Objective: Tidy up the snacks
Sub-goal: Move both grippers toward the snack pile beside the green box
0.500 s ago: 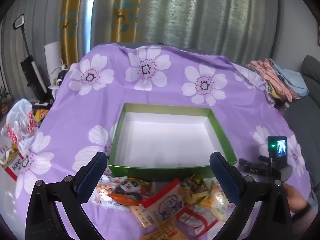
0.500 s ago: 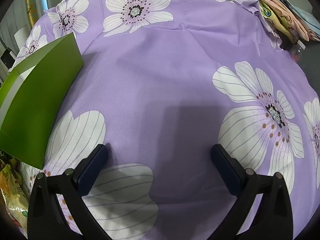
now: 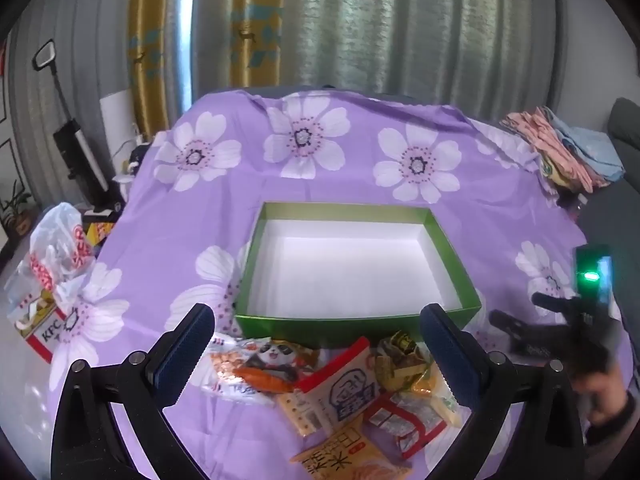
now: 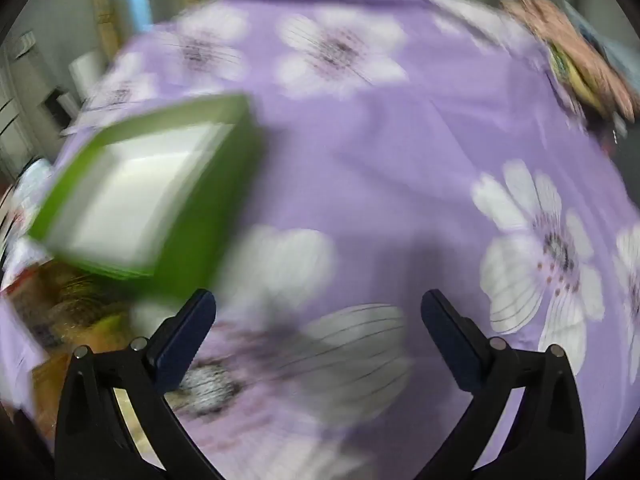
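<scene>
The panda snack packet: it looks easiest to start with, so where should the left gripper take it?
Probably at its left sealed edge, coming from above-left: the panda snack packet lies flat on the purple cloth, that end uncovered, while the red-and-white packet overlaps its right.

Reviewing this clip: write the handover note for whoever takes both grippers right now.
Left gripper: open, empty, above the snack packets.
Right gripper: open, empty, over bare purple floral cloth; its view is blurred.
Green box: white inside, nothing in it.
Packets lie heaped against the box's near wall, panda packet leftmost.
Done: nothing packed yet.
Left: move every packet into the box.
</scene>
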Demonstrator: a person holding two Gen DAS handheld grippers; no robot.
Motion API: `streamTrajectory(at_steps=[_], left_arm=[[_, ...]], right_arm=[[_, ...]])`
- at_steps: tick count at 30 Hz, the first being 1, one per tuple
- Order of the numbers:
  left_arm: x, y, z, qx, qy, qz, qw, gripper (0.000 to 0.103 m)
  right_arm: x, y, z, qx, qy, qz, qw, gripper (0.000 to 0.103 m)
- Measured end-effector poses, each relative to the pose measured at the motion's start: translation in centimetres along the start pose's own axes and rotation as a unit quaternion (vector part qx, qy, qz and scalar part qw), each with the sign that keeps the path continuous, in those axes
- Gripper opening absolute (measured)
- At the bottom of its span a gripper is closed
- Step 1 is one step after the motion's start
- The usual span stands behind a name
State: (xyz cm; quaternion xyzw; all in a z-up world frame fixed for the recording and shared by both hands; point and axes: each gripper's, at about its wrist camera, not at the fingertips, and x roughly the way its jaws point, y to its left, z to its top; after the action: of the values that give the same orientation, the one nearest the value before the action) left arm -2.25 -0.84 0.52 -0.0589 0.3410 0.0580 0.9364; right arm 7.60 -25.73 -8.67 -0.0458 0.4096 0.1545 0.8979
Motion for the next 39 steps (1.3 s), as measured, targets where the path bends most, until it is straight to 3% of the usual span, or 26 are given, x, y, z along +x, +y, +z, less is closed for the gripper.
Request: streamTrajectory(at_steps=[3,8,16,39], left_arm=[[-1.0,0.7,-0.4,-0.005,-0.007,0.013,0.9999,0.102],[-2.3,1.7,-0.9,-0.011,-0.010,0.025,0.9996,0.102],[-3.4,2.8,-1.6,-0.016,-0.011,0.027,0.9995,0.102],[-4.5,2.0,-3.2,-0.013,0.000,0.005,0.9999,0.102]], right_arm=[[-4.1,3.3,0.4,-0.032,-0.035,0.037,0.998,0.103],[-7.6,6.3,0.8,-0.053,-0.048,0.089,0.993,0.103],[-10.8,10.9,0.2,-0.087,-0.064,0.106,0.989,0.103],[-12.1,12.7,-2.4,-0.084,-0.057,0.115,0.988,0.103]])
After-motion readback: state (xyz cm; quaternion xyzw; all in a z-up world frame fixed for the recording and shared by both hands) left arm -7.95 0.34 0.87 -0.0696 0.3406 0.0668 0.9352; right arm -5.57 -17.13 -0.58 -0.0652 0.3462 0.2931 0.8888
